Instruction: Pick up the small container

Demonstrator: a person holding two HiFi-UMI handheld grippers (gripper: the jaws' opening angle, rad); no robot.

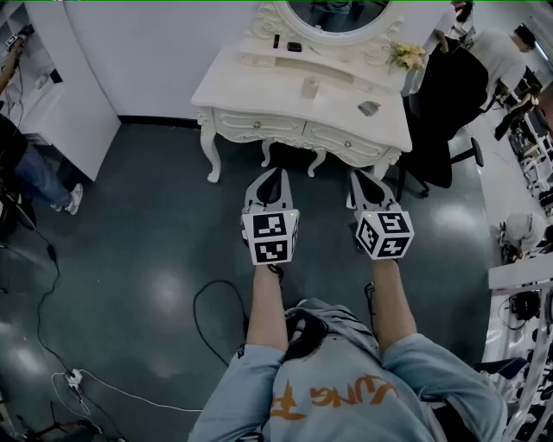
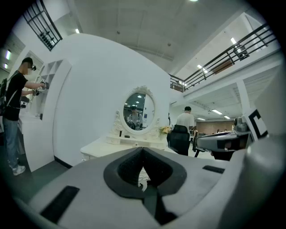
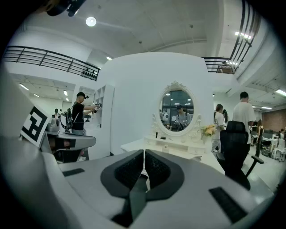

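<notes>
The small container, a pale cylinder, stands on the white dressing table ahead of me, just in front of the mirror's shelf. Both grippers hang over the dark floor, short of the table's front edge. My left gripper points at the table's middle drawers, and its jaws meet at the tips with nothing between them. My right gripper is level with it to the right, and its jaws are also closed and hold nothing. The container is well beyond both.
An oval mirror tops the table, with flowers and a small grey object at its right end. A black office chair stands right of the table. A white cabinet and a person are at left. Cables lie on the floor.
</notes>
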